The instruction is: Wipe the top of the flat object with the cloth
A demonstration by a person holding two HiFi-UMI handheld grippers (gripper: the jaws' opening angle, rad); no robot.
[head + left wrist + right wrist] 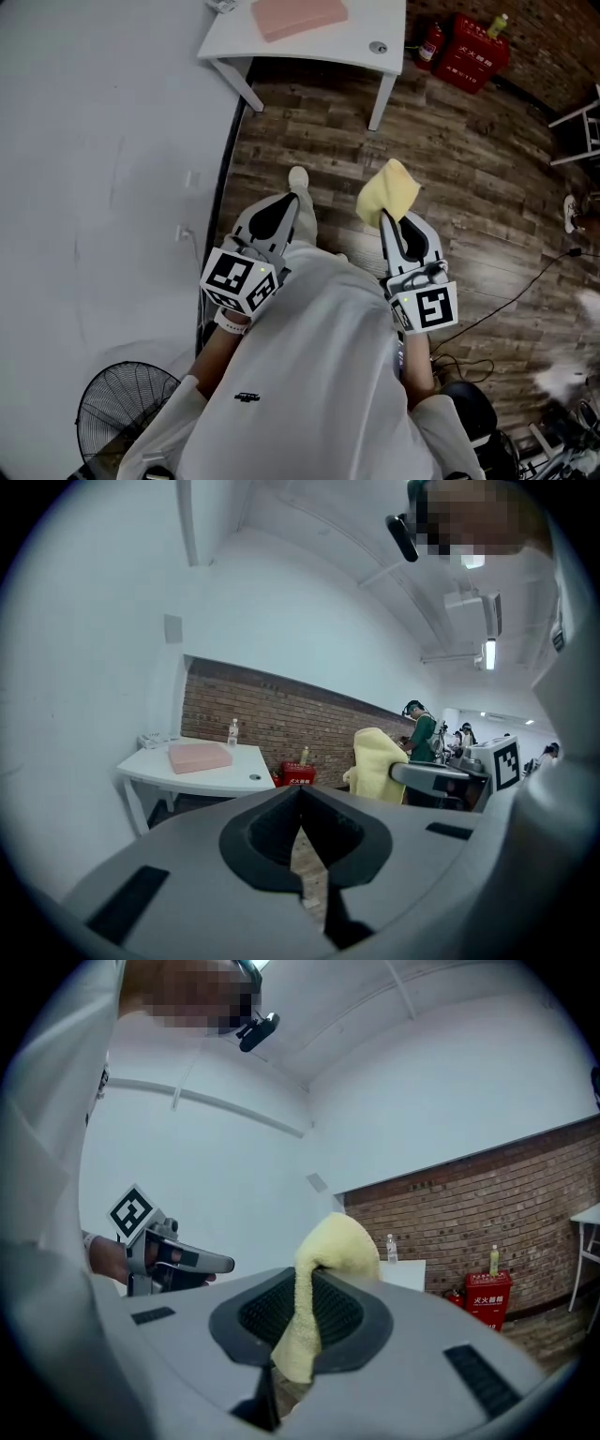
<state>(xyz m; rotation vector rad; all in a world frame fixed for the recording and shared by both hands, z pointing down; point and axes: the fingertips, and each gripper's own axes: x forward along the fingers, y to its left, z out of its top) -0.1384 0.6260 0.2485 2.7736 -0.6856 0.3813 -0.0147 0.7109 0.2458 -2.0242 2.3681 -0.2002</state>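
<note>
A flat pink object (298, 16) lies on a white table (375, 23) well ahead of me; the left gripper view shows the pink object (199, 757) on the table (225, 778) too. My right gripper (386, 217) is shut on a yellow cloth (388, 192), held at chest height above the wooden floor. In the right gripper view the cloth (323, 1269) bunches above the jaws (305, 1283) and a tail hangs between them. My left gripper (289, 202) is level with it, shut and holding nothing (302, 803). Both are far from the table.
A white wall runs along the left. A red crate (480, 49) and a fire extinguisher (429, 42) stand by the brick wall behind the table. A floor fan (127, 412) is at lower left, cables (525, 281) trail at right. People (419, 733) stand far off.
</note>
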